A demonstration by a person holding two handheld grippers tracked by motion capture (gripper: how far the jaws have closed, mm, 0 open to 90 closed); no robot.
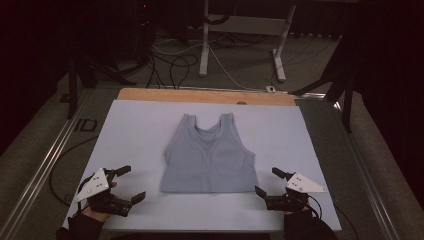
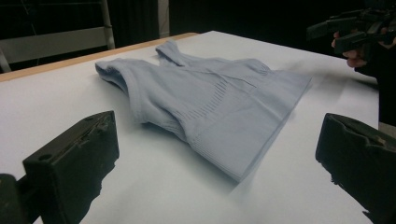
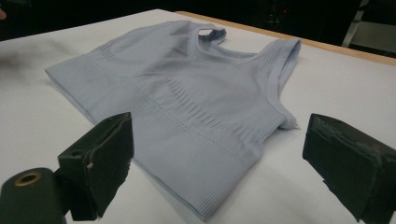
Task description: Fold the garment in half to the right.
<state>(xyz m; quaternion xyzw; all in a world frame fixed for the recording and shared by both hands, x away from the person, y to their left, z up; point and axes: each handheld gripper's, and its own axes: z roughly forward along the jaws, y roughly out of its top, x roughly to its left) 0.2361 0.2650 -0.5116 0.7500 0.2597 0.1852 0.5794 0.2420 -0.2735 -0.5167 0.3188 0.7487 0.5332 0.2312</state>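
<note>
Nothing started, looks like: crop tank top (image 1: 209, 156) lies flat, unfolded on worktop (image 1: 135, 135). Left tool (image 1: 128, 184) & right tool (image 1: 271, 182) both open, empty, near its hem corners.

Ribbed knit cloth tank top (image 1: 209, 156), matt pale blue. Smooth matt white sheet (image 1: 135, 135) over bare wood table edge (image 1: 200, 95). Matt black plastic jaws, rough-worn faces.

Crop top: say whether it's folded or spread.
Spread flat: the crop top lies face up on the white sheet, both straps and hem showing.
</note>
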